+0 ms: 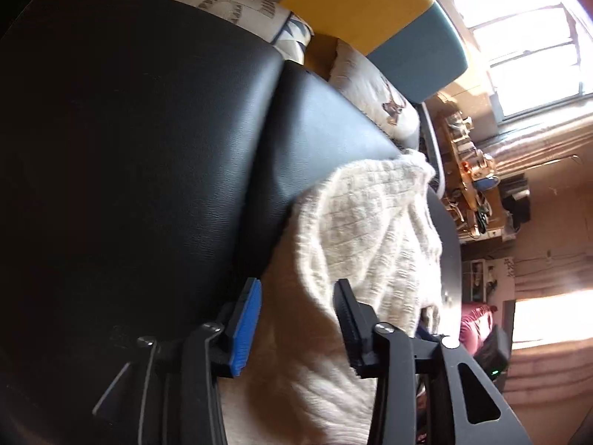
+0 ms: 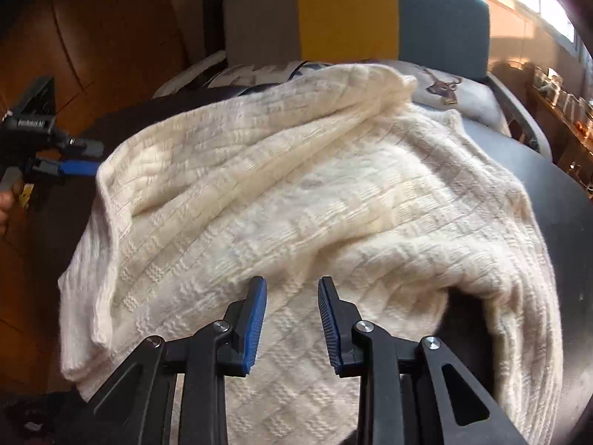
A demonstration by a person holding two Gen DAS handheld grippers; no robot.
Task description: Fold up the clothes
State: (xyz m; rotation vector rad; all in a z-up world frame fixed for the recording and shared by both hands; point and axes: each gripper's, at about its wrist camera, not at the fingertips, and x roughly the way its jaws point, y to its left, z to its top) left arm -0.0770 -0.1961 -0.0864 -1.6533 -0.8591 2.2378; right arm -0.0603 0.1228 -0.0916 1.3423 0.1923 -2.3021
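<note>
A cream cable-knit sweater (image 2: 296,193) lies rumpled across a dark padded surface (image 2: 556,200), its near hem draped over the front edge beneath my right gripper (image 2: 292,319), whose blue-padded fingers stand parted above the knit with nothing between them. At the sweater's left edge my left gripper (image 2: 79,157) reaches in, a hand (image 2: 7,200) partly visible behind it; from this view I cannot tell whether it grips the fabric.

In the left wrist view my left gripper (image 1: 296,319) shows its jaws spread apart, the sweater (image 1: 370,230) lying just beyond and under them, nothing pinched. To its left runs a wide stretch of bare black padded surface (image 1: 129,129), split by a seam. On the right side the sweater spills toward the curved rim, with a strip of dark surface still showing past it.

Behind the sweater sits a chair with grey, yellow and teal panels (image 2: 348,15), holding a cushion printed with a deer head (image 2: 443,87). White lettering on my left gripper's black body is too blurred to read.
</note>
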